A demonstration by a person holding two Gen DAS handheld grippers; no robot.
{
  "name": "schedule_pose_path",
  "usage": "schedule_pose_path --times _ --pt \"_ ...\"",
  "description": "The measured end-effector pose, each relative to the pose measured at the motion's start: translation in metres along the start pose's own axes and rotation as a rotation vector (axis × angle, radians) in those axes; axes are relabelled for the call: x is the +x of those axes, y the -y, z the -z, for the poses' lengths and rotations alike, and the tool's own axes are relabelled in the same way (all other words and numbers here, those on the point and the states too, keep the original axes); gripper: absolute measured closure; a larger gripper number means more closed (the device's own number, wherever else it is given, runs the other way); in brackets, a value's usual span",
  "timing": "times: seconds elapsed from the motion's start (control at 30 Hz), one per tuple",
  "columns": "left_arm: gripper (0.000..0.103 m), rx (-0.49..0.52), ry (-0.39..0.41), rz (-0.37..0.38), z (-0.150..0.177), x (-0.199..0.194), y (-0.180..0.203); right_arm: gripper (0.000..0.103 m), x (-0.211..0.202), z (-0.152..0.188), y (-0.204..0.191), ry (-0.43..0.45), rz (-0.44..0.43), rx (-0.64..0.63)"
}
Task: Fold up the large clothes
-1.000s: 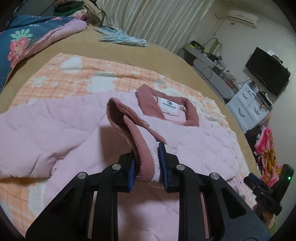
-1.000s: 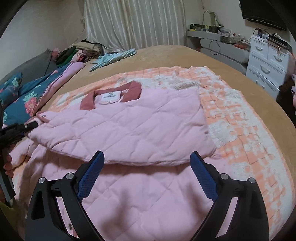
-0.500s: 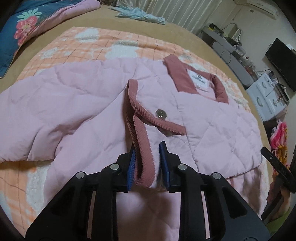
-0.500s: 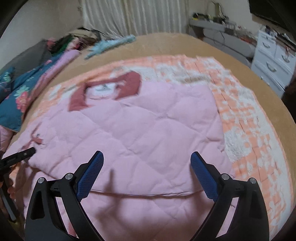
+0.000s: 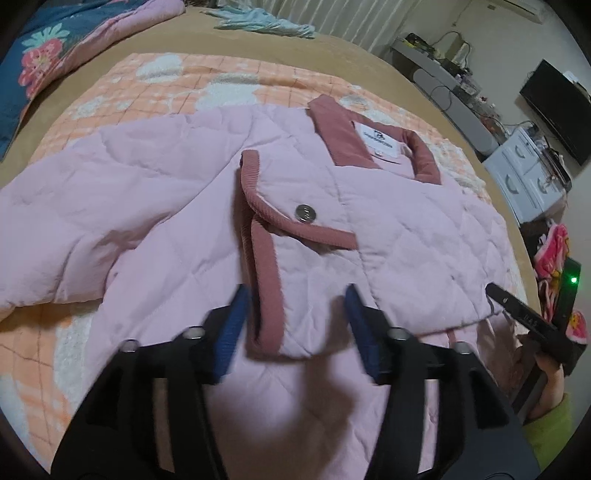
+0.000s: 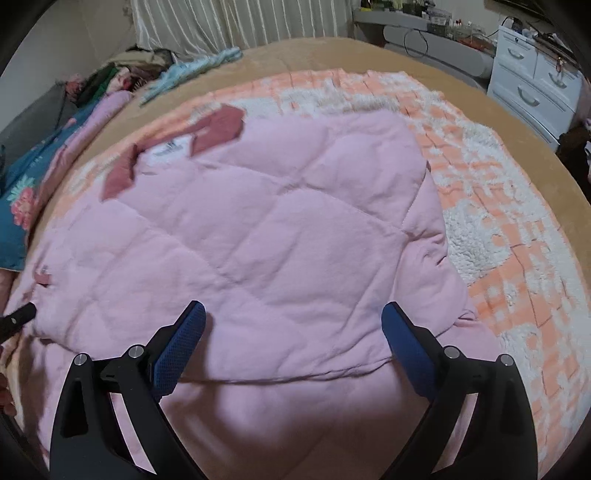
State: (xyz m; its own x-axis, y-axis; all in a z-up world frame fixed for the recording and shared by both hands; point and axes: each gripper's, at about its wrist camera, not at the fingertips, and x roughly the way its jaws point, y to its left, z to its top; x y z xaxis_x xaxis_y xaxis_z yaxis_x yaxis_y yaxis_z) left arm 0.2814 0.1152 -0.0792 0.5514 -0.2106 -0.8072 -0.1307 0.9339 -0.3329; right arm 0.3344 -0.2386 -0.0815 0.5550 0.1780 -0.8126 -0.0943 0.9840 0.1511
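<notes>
A pink quilted jacket point(image 5: 406, 229) with a dusty-red collar point(image 5: 343, 140) lies spread on the bed, both sides folded inward. Its sleeve is folded across the front, and the red-trimmed cuff point(image 5: 266, 280) with a metal snap point(image 5: 305, 213) lies flat. My left gripper point(image 5: 295, 295) hovers over that cuff, jaws opening; the cuff sits between the pads without being pressed. In the right wrist view the same jacket point(image 6: 277, 229) fills the middle. My right gripper point(image 6: 294, 308) stands wide open just above the folded edge, holding nothing.
An orange-and-white checked blanket point(image 6: 517, 236) lies under the jacket on a tan bedspread point(image 6: 369, 55). A blue floral quilt point(image 5: 40, 62) and a light blue garment point(image 5: 258, 26) sit at the far side. White drawers point(image 6: 532, 85) stand beyond the bed's right edge.
My left jaws have parted and let go of the cuff, and the sleeve has come down flat on the jacket. The right gripper has dropped closer to the jacket.
</notes>
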Motion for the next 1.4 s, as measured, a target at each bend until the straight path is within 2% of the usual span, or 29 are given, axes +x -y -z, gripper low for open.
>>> schedule_pose_path --times 0.03,0.1,0.17,0.23,0.3,0.9,1.4 --pt "0.047 0.005 0.006 -0.003 0.000 -0.003 0.002 0.007 -0.004 0.001 -0.001 0.009 -0.012 0.007" --pt "0.033 0.011 0.017 -0.015 0.001 -0.009 0.003 0.005 -0.016 0.003 -0.007 0.036 -0.040 0.021" --pt "0.023 0.013 0.017 -0.027 0.001 -0.015 0.003 0.004 -0.025 0.004 -0.013 0.048 -0.049 0.014" --pt "0.019 0.013 0.014 -0.027 0.002 -0.021 0.002 0.004 -0.032 0.004 -0.021 0.055 -0.054 0.002" --pt "0.009 0.007 0.024 -0.032 0.003 -0.027 0.000 0.004 -0.037 0.005 -0.028 0.058 -0.062 -0.003" --pt "0.009 -0.100 0.144 -0.142 0.003 -0.090 -0.058 0.004 -0.091 -0.001 -0.124 0.143 -0.169 -0.122" --pt "0.009 -0.245 0.236 -0.235 -0.006 -0.125 -0.119 0.004 -0.103 -0.004 -0.222 0.157 -0.236 -0.295"
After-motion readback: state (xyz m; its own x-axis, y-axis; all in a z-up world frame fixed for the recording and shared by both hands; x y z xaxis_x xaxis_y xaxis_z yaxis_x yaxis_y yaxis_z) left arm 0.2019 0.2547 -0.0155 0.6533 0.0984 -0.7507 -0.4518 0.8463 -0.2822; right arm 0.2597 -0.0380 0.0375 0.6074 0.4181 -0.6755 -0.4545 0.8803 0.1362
